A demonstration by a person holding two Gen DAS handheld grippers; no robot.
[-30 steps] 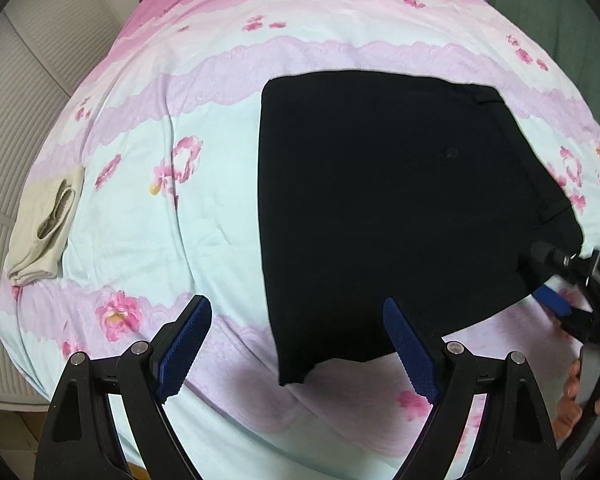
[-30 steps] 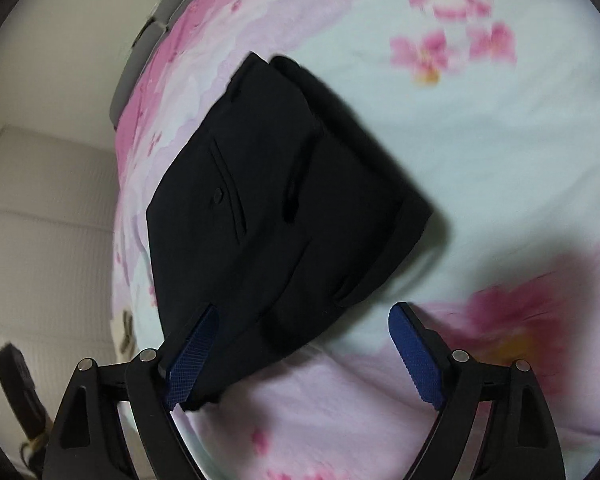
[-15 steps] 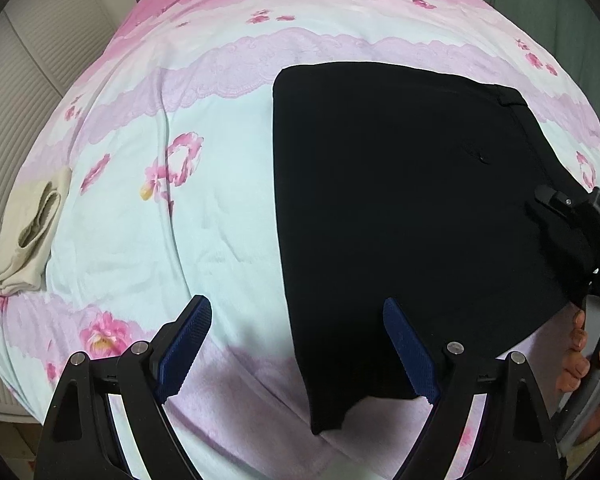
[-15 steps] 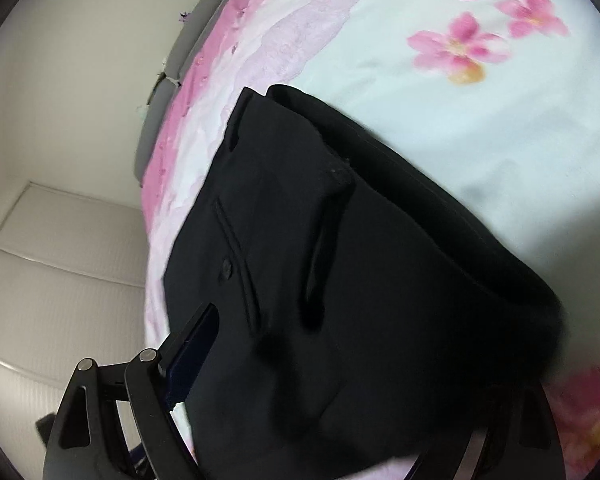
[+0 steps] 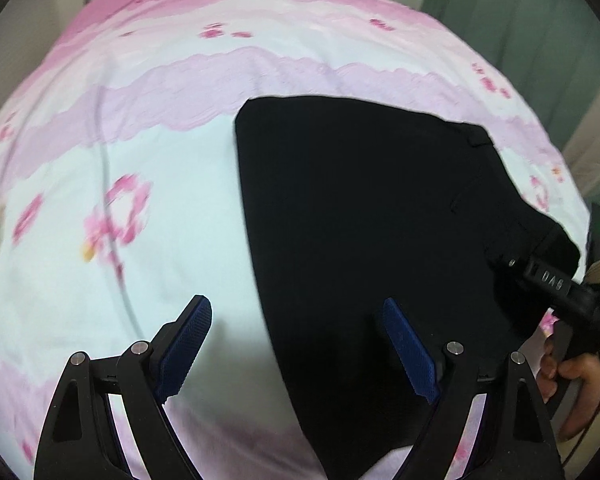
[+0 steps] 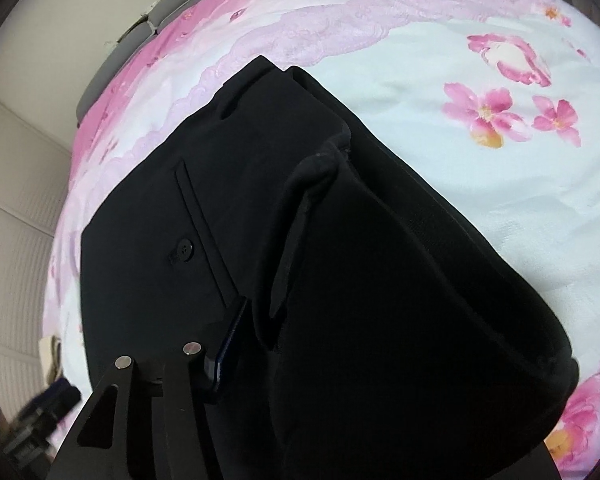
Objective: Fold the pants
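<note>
Fingers (image 6: pixel 220 350) of the right gripper, spread a second ago, now clench the pants (image 5: pixel 364 216) at lower centre, lifting their near edge off the bed (image 5: pixel 172 128), while the left fingers (image 5: pixel 188 340) hover released, so another fold looks begun.

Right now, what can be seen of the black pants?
The black pants are plain dark woven fabric, folded into a broad panel flat on the floral bedsheet. A welt pocket with a button and a belt loop show. The right gripper has bunched fabric at one edge between its jaws; the left gripper hovers open over the near edge.
</note>
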